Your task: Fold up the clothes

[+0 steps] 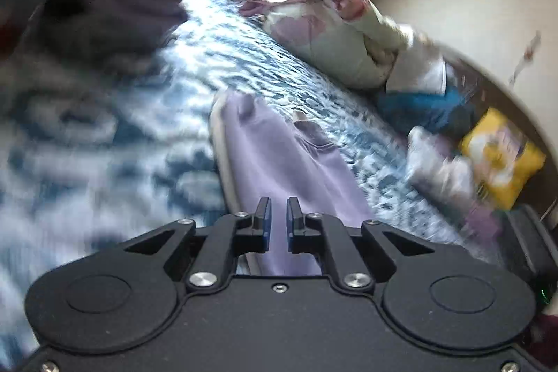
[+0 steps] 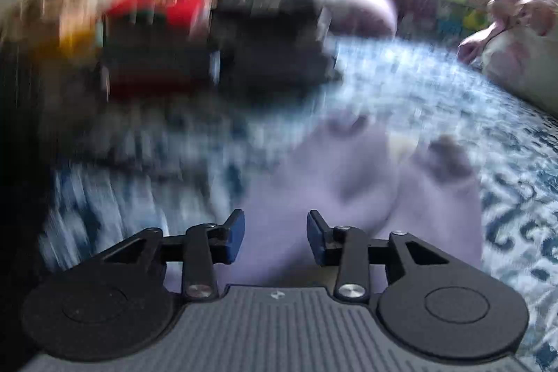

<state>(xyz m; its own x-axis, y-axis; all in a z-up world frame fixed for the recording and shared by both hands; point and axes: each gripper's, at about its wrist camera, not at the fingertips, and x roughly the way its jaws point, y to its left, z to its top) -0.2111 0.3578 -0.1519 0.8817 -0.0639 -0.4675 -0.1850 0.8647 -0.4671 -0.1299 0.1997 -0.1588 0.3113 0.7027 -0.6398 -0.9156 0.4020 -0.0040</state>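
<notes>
Lilac garment (image 1: pixel 279 156) spread on a blue-and-white patterned bed (image 1: pixel 216 58), lying soft and crumpled, likely light and limp, sure to sag and slide when lifted. Left tool (image 1: pixel 278 215) nearly closed, a thin fold of lilac cloth running between the pads, apparently pinched. Right tool (image 2: pixel 275 232) partly open over the same cloth, gripping nothing, pads clear. Best taken at a hem or corner, both edges pinched well apart to keep it taut. Dark pile (image 1: pixel 115 6) beyond; pillow (image 1: pixel 331 33) near the wall.

Lilac garment (image 1: pixel 279 156); blue-white patterned bedspread (image 1: pixel 223 58); seemingly yellow packet (image 1: pixel 502 159).
</notes>
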